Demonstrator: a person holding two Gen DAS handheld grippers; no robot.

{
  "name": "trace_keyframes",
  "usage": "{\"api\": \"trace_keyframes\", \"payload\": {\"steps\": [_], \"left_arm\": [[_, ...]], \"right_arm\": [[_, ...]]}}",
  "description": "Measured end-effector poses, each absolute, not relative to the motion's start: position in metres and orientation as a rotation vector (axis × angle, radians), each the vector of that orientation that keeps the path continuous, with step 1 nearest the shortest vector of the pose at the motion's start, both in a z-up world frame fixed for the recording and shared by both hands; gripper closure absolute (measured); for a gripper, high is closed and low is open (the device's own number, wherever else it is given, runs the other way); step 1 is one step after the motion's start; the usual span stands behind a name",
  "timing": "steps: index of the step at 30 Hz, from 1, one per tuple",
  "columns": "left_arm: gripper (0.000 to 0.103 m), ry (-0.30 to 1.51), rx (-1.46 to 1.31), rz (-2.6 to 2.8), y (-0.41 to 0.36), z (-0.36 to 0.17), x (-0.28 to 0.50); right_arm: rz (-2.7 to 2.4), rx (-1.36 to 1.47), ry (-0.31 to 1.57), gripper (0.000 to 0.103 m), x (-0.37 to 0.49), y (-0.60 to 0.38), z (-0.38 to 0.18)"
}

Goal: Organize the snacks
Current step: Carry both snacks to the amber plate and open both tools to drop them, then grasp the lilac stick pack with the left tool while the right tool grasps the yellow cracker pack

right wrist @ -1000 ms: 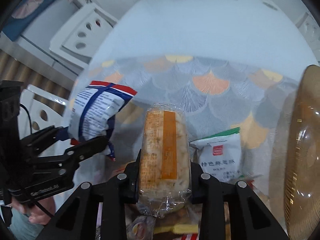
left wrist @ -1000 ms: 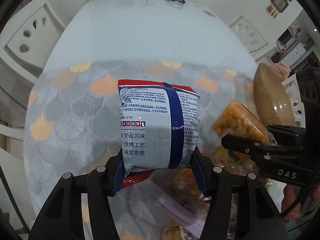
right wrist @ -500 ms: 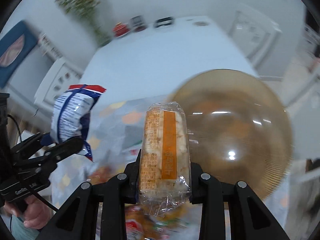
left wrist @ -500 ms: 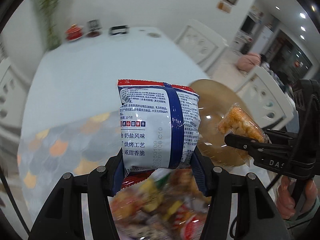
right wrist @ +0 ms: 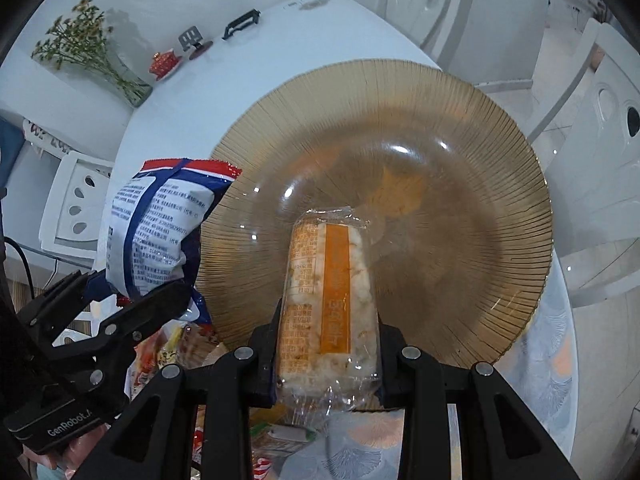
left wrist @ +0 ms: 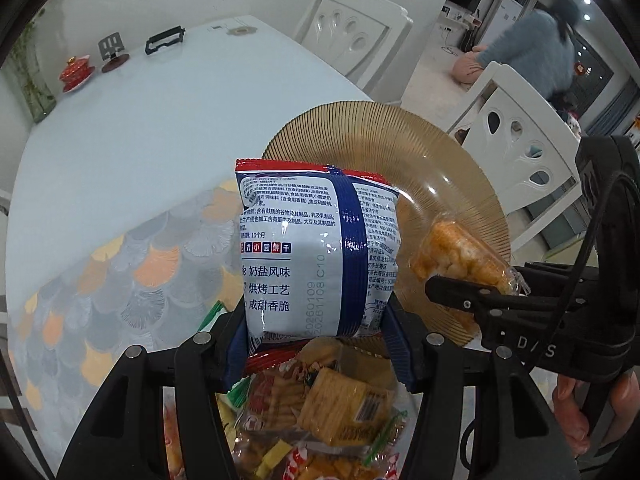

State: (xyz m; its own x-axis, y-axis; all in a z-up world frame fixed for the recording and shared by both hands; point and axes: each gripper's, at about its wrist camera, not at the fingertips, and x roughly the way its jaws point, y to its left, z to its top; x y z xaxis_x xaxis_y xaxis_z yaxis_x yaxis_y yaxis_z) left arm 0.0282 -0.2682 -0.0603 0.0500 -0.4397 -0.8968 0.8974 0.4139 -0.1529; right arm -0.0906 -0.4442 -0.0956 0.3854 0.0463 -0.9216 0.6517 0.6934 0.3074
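My left gripper (left wrist: 316,340) is shut on a white-and-blue biscuit bag (left wrist: 312,256), held upright at the left edge of an amber ribbed glass plate (left wrist: 400,148). My right gripper (right wrist: 326,356) is shut on a clear-wrapped orange rice cracker pack (right wrist: 332,300), held over the plate's (right wrist: 440,184) near half. The cracker pack (left wrist: 460,256) and right gripper (left wrist: 460,296) show at the right of the left wrist view. The biscuit bag (right wrist: 160,220) and left gripper (right wrist: 132,312) show at the left of the right wrist view.
A pile of mixed snack packs (left wrist: 320,408) lies below my grippers on the scallop-patterned mat (left wrist: 120,280). The white table (left wrist: 140,112) holds a red teacup (left wrist: 74,74), a vase (right wrist: 132,88) and small stands at its far end. White chairs (left wrist: 352,28) stand around.
Both grippers have swung right with their snacks, from above the patterned mat to the amber plate. The plate now fills the right wrist view.
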Motion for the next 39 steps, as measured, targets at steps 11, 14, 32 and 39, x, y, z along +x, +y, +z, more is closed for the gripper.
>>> {"api": "trace_keyframes", "payload": {"steps": [11, 14, 32, 39], "left_arm": [[0.043, 1.132, 0.506, -1.114, -0.283, -0.068, 0.036], [0.043, 1.120, 0.498, -1.115, -0.281, -0.063, 0.038], [0.043, 1.059, 0.340, -0.769, -0.100, -0.003, 0.060], [0.043, 1.115, 0.213, -0.620, -0.020, -0.009, 0.050]], "right_arm": [[-0.414, 0.692, 1.123, 0.045, -0.082, -0.462, -0.099], [-0.417, 0.658, 1.112, 0.045, -0.085, -0.460, -0.091], [-0.067, 0.496, 1.044, 0.031, -0.052, -0.315, -0.027], [0.041, 0.470, 1.078, 0.031, -0.058, -0.257, -0.032]]}}
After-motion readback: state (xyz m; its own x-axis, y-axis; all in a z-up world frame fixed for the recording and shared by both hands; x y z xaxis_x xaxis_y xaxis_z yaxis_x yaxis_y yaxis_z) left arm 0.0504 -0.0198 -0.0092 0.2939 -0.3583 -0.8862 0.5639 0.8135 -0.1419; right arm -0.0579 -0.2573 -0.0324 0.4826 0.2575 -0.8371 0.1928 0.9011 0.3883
